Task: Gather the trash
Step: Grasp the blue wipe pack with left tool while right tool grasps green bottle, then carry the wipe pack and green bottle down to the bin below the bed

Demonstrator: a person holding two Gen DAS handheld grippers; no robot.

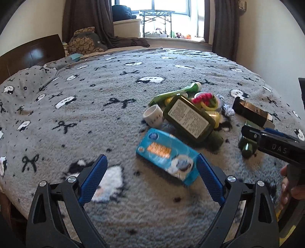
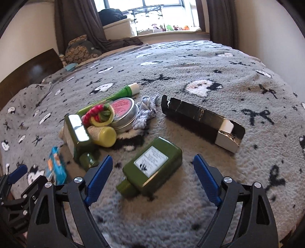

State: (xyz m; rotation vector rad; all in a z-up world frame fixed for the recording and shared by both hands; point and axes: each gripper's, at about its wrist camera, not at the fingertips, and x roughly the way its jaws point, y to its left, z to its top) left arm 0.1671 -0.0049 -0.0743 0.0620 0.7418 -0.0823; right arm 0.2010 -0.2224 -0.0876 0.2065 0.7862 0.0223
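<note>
Trash lies on a grey patterned blanket [image 1: 95, 106]. My left gripper [image 1: 150, 164] is open and empty, its jaws either side of the near end of a blue tissue packet [image 1: 167, 154]. My right gripper [image 2: 152, 164] is open and empty, just short of a small green bottle [image 2: 154, 167] lying between its fingers; that gripper shows at the right of the left wrist view [image 1: 247, 131]. Behind lie a large green bottle [image 1: 188, 118], a black carton [image 2: 202, 122], a green tube [image 2: 122, 93], a round tin [image 2: 124, 112], a yellow bottle [image 2: 103, 135] and a tape roll [image 1: 153, 115].
A crumpled blue-white cloth [image 2: 146, 110] and a red-green ring toy [image 2: 99, 113] sit in the pile. A dark wooden headboard [image 1: 28, 57] and pillows stand at the left. Curtains and a window [image 1: 158, 11] are at the back. The bed edge runs along the near side.
</note>
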